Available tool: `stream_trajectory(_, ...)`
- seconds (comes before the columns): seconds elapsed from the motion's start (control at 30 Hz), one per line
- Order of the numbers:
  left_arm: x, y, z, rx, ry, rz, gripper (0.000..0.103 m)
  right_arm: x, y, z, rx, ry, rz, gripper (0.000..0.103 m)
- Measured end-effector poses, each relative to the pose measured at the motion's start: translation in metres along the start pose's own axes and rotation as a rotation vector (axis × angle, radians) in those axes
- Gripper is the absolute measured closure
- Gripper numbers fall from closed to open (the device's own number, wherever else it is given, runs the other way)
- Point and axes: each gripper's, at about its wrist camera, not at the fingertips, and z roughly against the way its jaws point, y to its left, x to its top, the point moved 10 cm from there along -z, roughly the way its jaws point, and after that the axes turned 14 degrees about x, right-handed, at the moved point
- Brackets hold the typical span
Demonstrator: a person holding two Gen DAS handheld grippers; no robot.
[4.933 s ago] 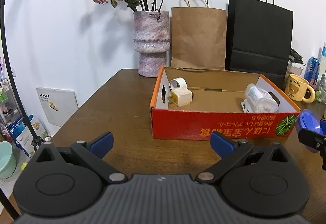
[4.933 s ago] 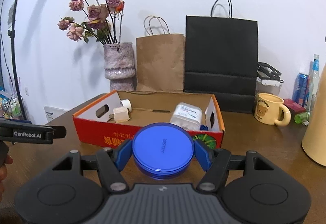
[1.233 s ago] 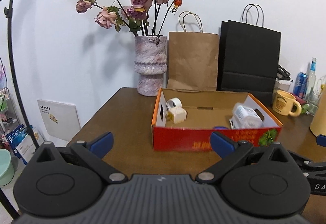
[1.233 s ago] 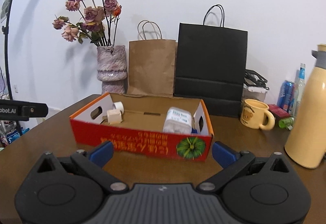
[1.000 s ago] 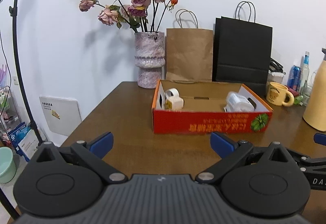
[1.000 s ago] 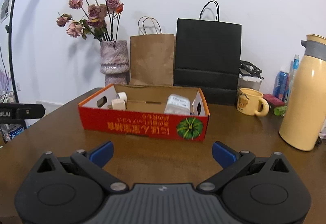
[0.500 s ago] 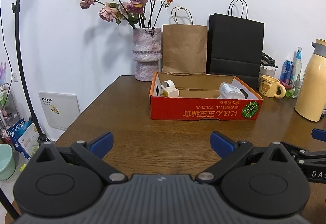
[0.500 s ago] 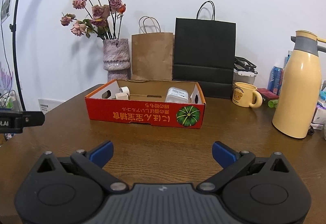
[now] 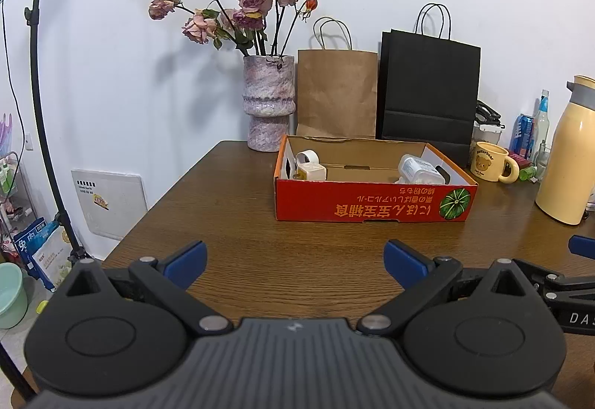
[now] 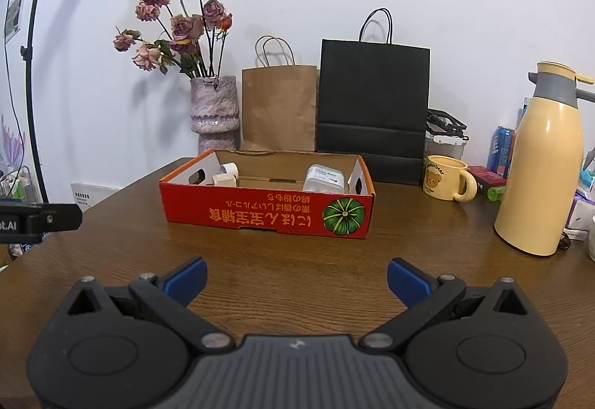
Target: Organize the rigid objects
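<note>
Bright even light, soft shadows on wall [image 9: 111,74], sharp focus, fisheye-bent edges.
</note>
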Motion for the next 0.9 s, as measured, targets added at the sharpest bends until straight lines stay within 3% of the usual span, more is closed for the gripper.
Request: stream_trajectory(0.9, -0.0011, -0.0031, 0.0006, -0.017, 0.002, 0.0, 0.0, 0.0, -0.0001, 0.0007, 0.0, 0.0, -0.001, 0.0)
